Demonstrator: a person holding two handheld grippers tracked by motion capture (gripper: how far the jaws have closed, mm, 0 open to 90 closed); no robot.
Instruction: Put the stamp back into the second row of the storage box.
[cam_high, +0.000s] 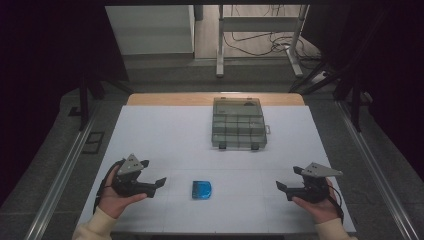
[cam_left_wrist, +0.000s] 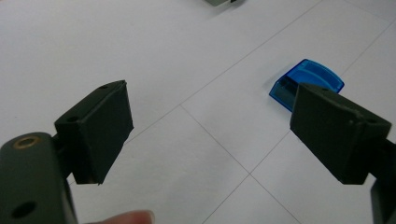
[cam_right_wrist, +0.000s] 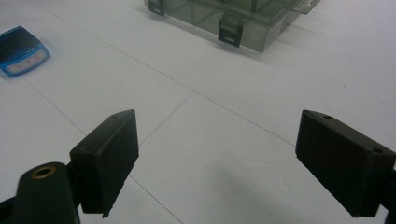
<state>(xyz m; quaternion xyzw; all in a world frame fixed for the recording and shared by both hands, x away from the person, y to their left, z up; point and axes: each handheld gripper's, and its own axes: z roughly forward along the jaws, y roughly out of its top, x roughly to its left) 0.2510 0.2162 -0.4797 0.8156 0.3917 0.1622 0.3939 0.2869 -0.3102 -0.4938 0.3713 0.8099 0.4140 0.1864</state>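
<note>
1. While your left gripper (cam_high: 154, 172) sits at the lower left of the high view, its jaws are wide apart and hold nothing.
2. Your right gripper (cam_high: 290, 178), at the lower right, is also wide open and empty.
3. Between them, low in the frame, lies a small blue translucent plastic box (cam_high: 201, 189) on the white table (cam_high: 165, 135).
4. Above centre rests a grey clear plastic compartment case (cam_high: 238, 123), closed.

overhead view, two low tabletop (cam_high: 165, 145) close-ups
</note>
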